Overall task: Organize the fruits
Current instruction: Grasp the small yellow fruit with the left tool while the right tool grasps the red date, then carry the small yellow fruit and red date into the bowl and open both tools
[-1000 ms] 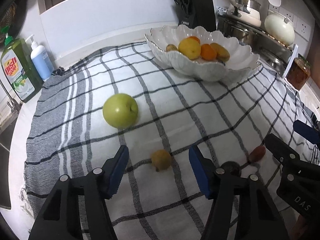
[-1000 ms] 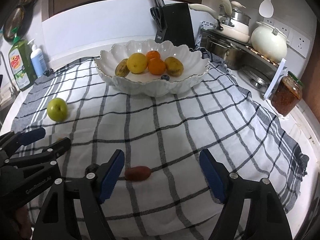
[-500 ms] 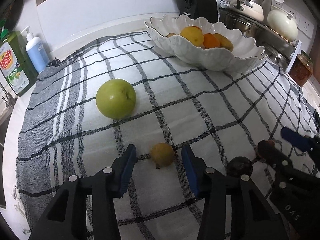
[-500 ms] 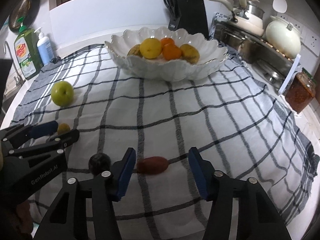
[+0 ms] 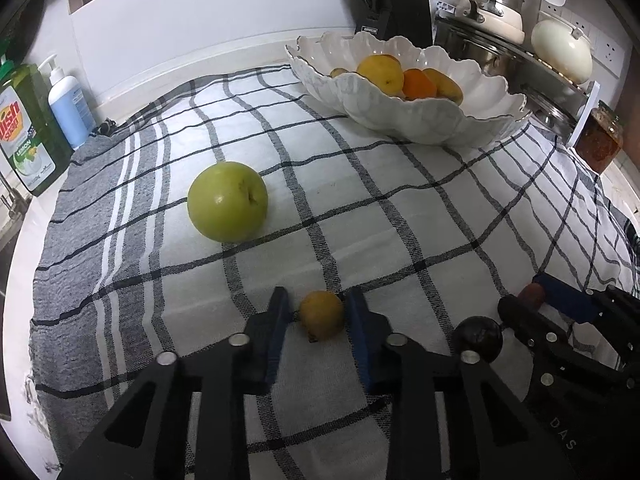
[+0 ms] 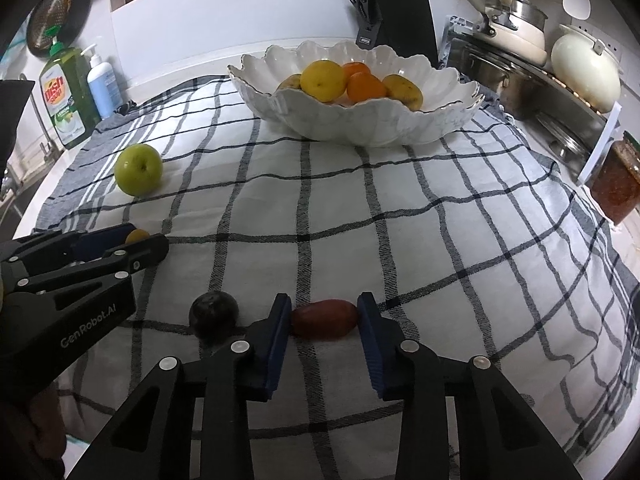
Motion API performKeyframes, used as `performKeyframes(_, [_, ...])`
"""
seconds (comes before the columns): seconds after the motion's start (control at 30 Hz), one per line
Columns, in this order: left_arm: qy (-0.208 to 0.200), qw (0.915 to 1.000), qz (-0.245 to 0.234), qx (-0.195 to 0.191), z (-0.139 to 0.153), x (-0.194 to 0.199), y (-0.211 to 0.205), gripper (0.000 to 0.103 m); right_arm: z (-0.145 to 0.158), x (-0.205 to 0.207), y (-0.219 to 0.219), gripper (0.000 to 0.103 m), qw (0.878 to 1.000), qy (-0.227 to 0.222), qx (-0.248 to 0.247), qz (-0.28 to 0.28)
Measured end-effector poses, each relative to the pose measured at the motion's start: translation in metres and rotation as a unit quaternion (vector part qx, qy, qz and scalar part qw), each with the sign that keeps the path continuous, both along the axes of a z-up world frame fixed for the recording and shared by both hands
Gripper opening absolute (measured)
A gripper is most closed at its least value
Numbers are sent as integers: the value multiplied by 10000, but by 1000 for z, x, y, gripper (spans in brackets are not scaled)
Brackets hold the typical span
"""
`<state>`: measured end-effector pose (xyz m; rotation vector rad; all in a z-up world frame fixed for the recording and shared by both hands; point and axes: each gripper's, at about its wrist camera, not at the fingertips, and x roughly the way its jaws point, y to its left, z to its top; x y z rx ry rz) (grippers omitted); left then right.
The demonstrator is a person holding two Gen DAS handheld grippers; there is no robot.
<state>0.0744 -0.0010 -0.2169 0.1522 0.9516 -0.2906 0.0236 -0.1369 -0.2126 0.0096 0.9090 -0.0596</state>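
**Both grippers closed on small fruits at the near edge of the cloth**

Left gripper (image 5: 318, 314) sits low on the checked cloth (image 5: 400, 208), blue pads tight on either side of a small yellow-orange fruit (image 5: 322, 314): round, dull skin, a little stem nub at the bottom. Jaws have just been closing and now pinch it.

Right gripper (image 6: 323, 320) has its jaws narrowed onto a small red oblong fruit (image 6: 324, 318) lying sideways on the cloth; smooth, glossy, darker at the ends. Both pads touch its tips, jaws just been closing.

A dark, near-black round fruit (image 6: 214, 312) rests on the cloth just beside the right gripper's left finger, between the two grippers.

Green apple (image 5: 227, 201), shiny, stem dimple facing the right, sits alone farther up the cloth on the left.

White scalloped bowl (image 6: 440, 120) stands at the far edge of the cloth, holding a yellow lemon-like fruit (image 6: 323, 80), oranges (image 6: 366, 87) and brownish-yellow pieces.
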Motion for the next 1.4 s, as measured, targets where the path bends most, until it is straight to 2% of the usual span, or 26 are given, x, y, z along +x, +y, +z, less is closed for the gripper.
performKeyframes(0.37, [-62, 10000, 33, 12, 5, -4, 2, 23, 11, 0, 0, 35, 9999, -145, 21, -13])
performKeyframes(1.4, [-525, 9985, 150, -35, 62, -8, 4, 23, 51, 3, -16, 35, 9982, -596, 62, 44])
